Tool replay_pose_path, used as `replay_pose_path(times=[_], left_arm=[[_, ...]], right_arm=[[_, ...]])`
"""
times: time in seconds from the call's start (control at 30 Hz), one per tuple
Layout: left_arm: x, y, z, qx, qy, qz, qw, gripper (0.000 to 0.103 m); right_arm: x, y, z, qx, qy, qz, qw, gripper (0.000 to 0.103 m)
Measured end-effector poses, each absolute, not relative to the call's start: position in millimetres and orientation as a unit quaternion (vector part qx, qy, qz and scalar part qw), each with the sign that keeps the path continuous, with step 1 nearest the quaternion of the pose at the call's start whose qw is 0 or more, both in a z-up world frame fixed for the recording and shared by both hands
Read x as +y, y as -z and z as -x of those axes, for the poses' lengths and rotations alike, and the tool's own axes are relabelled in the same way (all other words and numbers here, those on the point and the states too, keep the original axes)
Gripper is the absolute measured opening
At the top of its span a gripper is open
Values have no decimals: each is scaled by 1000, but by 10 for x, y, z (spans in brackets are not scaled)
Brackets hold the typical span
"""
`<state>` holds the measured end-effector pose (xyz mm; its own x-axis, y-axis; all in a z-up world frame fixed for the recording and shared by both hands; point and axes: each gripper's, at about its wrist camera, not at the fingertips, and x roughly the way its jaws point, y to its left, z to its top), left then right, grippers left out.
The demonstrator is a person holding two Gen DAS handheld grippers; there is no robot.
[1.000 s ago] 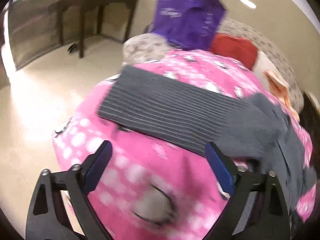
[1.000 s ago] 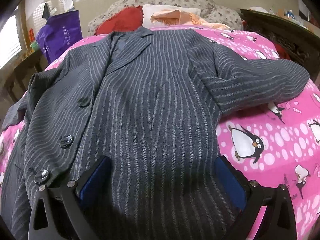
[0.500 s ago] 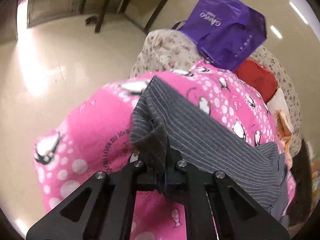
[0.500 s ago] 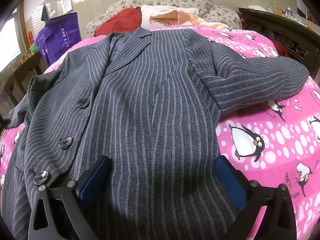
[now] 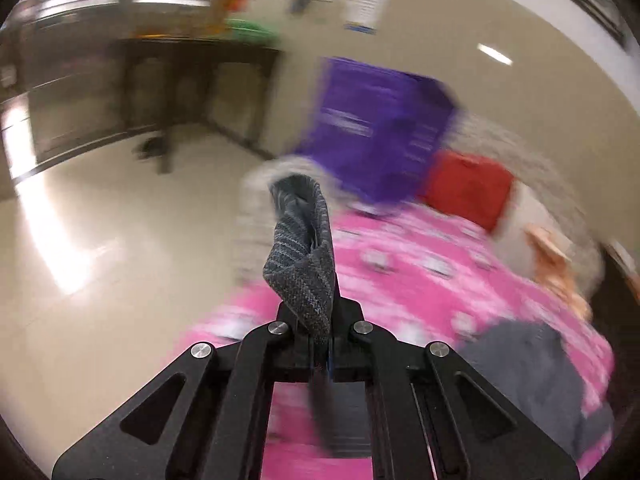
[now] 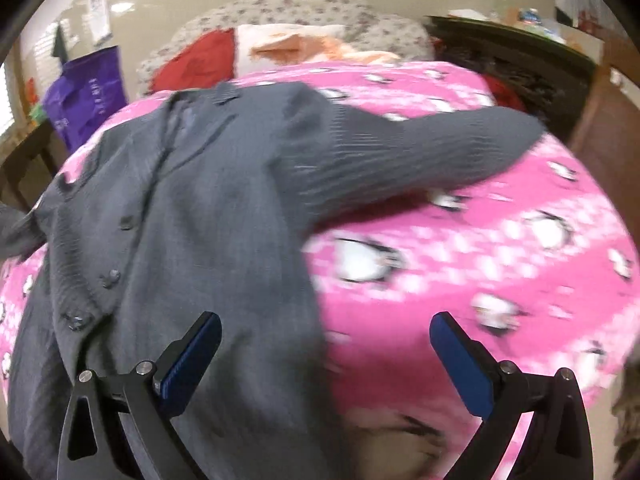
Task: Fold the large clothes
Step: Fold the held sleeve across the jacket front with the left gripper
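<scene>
Left wrist view shows my left gripper [image 5: 320, 344] clenched on the cuff end of the blazer's sleeve [image 5: 302, 248], which stands up out of the jaws as a crumpled grey tongue above the pink penguin blanket [image 5: 420, 276]. Right wrist view shows my right gripper [image 6: 324, 356] released, blue pads wide apart and holding nothing, poised over the blazer [image 6: 192, 216] where its side edge meets the blanket.

To do this fold well, I judge I should carry the sleeve inward across the chest in a flat arc, keeping the pinch firm so the cloth does not slip, and use my right jaws to steady the body.

Fabric looks like a woven pinstriped suiting, fairly stiff, with dark round buttons [image 6: 114, 276] down the front and a notched lapel. The blanket is soft fleece, likely grippy under the blazer.
</scene>
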<state>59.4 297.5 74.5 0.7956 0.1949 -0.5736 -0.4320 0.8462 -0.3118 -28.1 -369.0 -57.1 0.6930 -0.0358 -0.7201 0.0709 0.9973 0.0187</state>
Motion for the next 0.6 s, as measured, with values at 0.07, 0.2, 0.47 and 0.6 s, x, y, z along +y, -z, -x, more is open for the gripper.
replay_pose_path(times=[0.07,0.2,0.47,0.6], left_arm=[[2295,-796,-841,273,-99,193,937,3],[1001,-831,-1269,284,19,160,945,3],[-1074,-294,-1780,361,162,144,907,3],[-1727,210,-1863,410,194,121,883,3]], right_arm=[[-3853,518,367,395,53,-22,917,103],[-4158,505,534,406,123,22,905,103],[-4897,612,942,419,191,-24,887,103],[-5067,675,1075,423,204,-46,882,103]])
